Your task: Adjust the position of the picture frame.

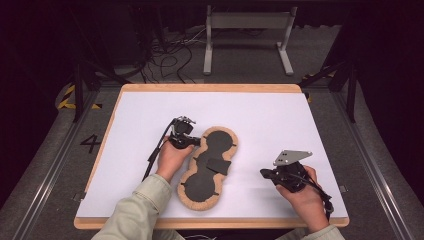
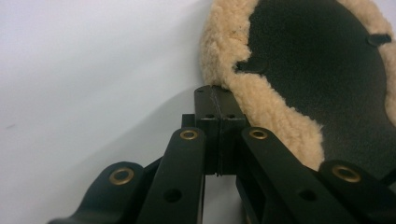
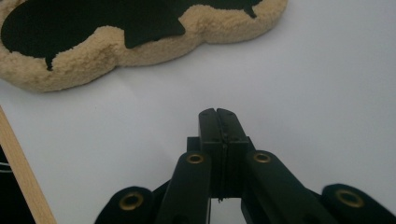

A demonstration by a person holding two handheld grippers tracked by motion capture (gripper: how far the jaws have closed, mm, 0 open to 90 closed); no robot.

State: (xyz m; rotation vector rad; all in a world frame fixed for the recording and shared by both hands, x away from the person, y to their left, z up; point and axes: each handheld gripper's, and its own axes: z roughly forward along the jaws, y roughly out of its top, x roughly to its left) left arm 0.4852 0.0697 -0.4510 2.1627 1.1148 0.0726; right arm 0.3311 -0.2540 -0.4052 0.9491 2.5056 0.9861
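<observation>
- Left gripper is sitting with its jaws pressed flat together, nothing between them, the tips touching the fleecy tan rim of the pad.
- Right gripper is likewise resting with its jaws closed on nothing, lying on the white sheet well apart from the pad.
- From the high view, the left hand is holding its gripper at the pad's upper left edge, and the right hand is holding its gripper off to the pad's right.
- Peanut-shaped pad, black-faced with a tan fleece border, is lying flat near the table's middle, a small black flap folding across its waist.
</observation>
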